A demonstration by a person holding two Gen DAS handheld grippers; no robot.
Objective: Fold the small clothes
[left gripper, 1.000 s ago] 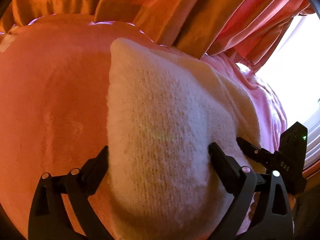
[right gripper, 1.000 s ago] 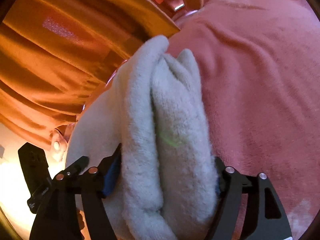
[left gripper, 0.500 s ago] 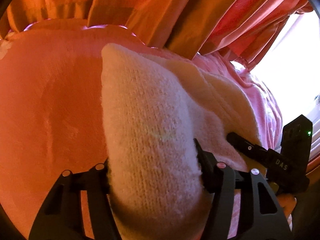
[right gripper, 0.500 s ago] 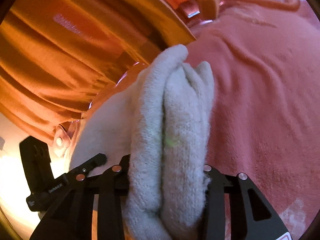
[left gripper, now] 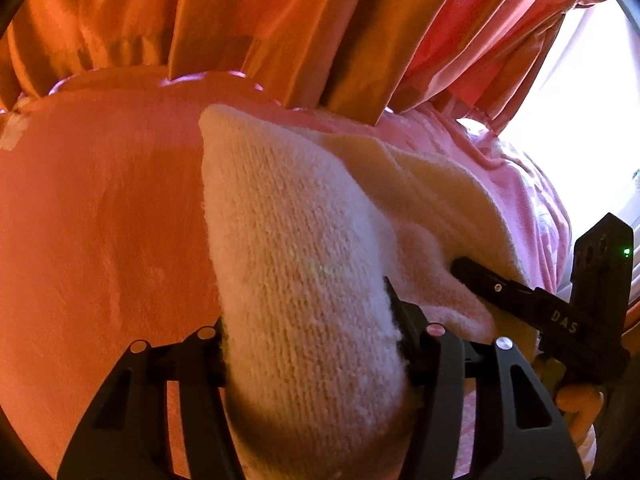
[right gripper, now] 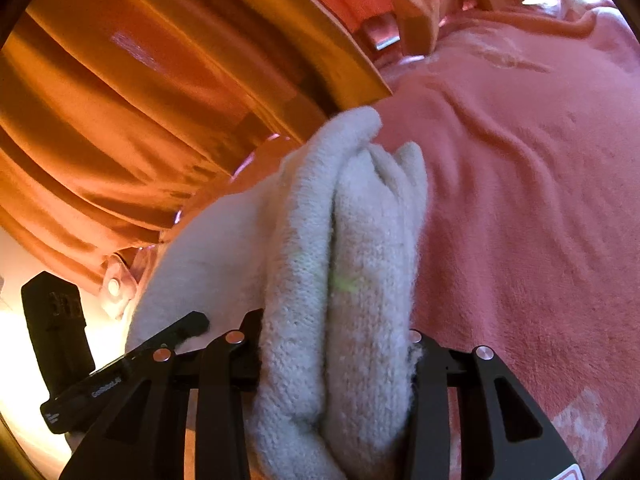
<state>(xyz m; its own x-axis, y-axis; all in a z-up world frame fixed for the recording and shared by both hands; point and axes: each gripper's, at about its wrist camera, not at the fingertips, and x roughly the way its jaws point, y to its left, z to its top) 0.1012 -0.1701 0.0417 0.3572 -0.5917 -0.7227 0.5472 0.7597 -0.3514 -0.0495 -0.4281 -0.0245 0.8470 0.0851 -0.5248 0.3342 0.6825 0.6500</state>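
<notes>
Both tools have closed since a second ago, from wide apart to clamped on the knit. White knit garment (left gripper: 296,272) sits bunched on the pink blanket (left gripper: 100,220), near the orange curtain (left gripper: 248,20). Left tool (left gripper: 308,340) pinches one thick fold; right tool (right gripper: 336,344) pinches a doubled edge at the other end, both jaws nearly shut on fabric. Step looks like: grips set, fold not laid yet. Next move needs both ends lifted together and carried over evenly.
</notes>
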